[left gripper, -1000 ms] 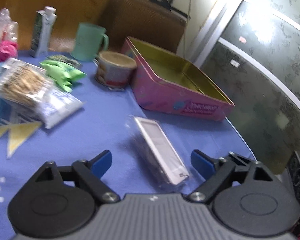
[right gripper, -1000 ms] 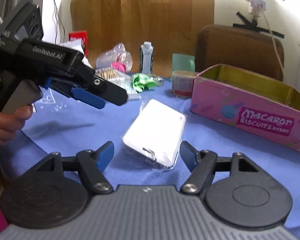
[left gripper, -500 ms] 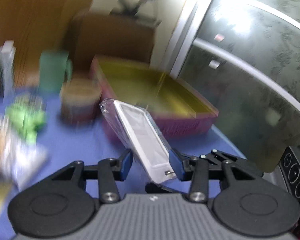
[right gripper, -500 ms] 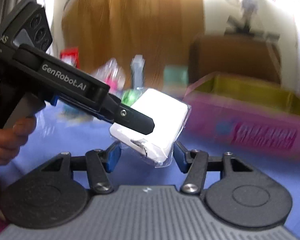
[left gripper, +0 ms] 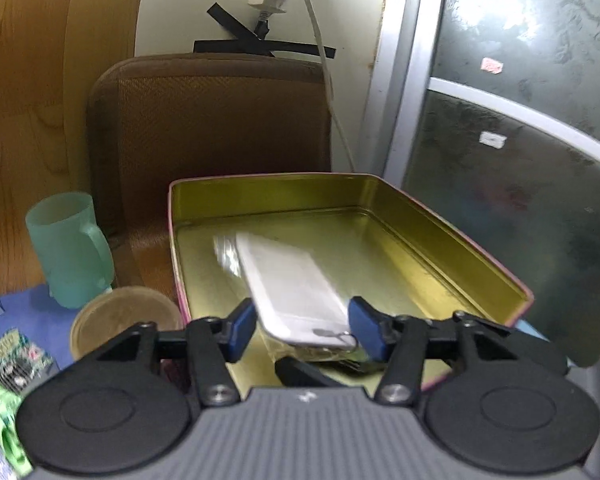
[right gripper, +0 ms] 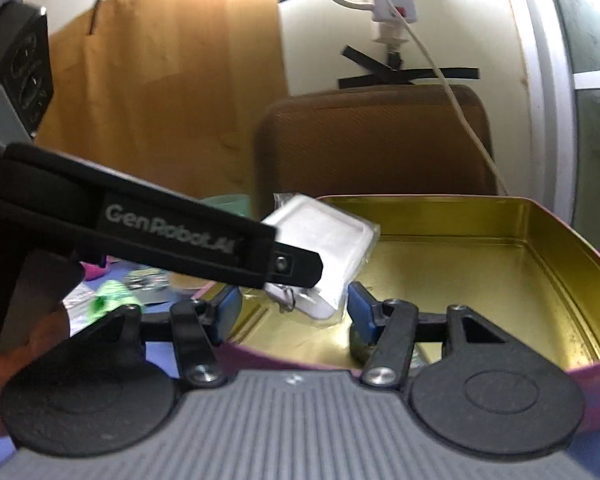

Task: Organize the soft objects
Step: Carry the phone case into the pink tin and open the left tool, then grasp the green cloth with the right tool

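White pouch (left gripper: 296,288) in a clear plastic sleeve looks light, squashy and slick, so it is best taken across its short near end where the metal ring sits; it hangs tilted over the open pink tin (left gripper: 380,200), not resting on the floor. Left gripper (left gripper: 302,330) brackets that near end, jaws opening, pads beside the sleeve. Right gripper (right gripper: 294,312) also opening, its right pad at the pouch's edge.

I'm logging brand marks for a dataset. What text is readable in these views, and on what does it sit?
"GenRobot.AI": white lettering on the black side of the left tool, in the right wrist view.
Snack packet by the tin: print too blurred to read.
Stickers on the glass door: too small to read.
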Action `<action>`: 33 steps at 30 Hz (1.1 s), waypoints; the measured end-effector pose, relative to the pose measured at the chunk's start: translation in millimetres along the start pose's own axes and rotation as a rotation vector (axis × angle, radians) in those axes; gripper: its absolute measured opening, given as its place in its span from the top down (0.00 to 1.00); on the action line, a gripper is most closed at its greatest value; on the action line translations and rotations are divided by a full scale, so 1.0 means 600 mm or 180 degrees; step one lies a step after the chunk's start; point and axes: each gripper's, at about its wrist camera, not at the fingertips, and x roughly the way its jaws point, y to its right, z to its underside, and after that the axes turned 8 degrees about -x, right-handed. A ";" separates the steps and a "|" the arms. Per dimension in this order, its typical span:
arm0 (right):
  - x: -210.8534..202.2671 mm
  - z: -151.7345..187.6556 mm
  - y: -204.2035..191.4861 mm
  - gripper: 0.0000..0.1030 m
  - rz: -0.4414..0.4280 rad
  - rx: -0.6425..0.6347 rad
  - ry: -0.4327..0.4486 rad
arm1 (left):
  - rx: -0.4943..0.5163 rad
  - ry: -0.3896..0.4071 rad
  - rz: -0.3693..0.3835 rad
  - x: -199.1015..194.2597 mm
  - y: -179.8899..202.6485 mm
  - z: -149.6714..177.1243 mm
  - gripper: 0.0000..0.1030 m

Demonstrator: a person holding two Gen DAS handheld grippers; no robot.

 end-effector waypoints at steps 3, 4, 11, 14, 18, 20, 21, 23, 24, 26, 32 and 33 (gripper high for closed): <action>0.013 0.008 0.002 0.32 0.0017 0.0039 -0.0011 | 0.0002 -0.0006 -0.0026 -0.001 -0.001 0.008 0.43; 0.011 0.010 0.002 0.32 0.0021 0.0047 -0.0006 | -0.0005 0.0008 -0.0007 -0.008 -0.001 0.013 0.43; -0.034 0.012 -0.010 0.32 -0.0097 0.0020 0.0164 | -0.0156 0.0362 0.0133 -0.137 -0.037 0.042 0.39; -0.058 0.011 -0.033 0.33 -0.0218 0.0018 0.0223 | -0.0247 0.0431 0.0097 -0.203 -0.074 0.081 0.37; -0.072 0.013 -0.084 0.33 -0.0538 -0.0055 0.0154 | -0.0423 0.0397 -0.0163 -0.264 -0.135 0.143 0.37; -0.057 0.007 -0.110 0.36 -0.0689 -0.0158 0.0071 | -0.0548 0.0379 -0.0293 -0.280 -0.168 0.169 0.37; -0.050 0.004 -0.127 0.40 -0.0771 -0.0214 0.0025 | -0.0627 0.0376 -0.0358 -0.286 -0.186 0.179 0.37; -0.028 -0.007 -0.157 0.45 -0.0910 -0.0286 -0.0088 | -0.0754 0.0404 -0.0477 -0.297 -0.218 0.198 0.37; -0.016 -0.014 -0.169 0.49 -0.0968 -0.0308 -0.0125 | -0.0806 0.0435 -0.0520 -0.301 -0.233 0.204 0.37; 0.017 -0.032 -0.189 0.54 -0.1035 -0.0329 -0.0213 | -0.0922 0.0489 -0.0549 -0.305 -0.261 0.211 0.37; 0.124 -0.066 -0.232 0.52 -0.1056 -0.0107 -0.0584 | -0.1163 0.0548 -0.0312 -0.296 -0.301 0.236 0.39; 0.139 -0.065 -0.236 0.52 -0.1067 -0.0110 -0.0659 | -0.1168 0.0615 -0.0262 -0.301 -0.302 0.237 0.39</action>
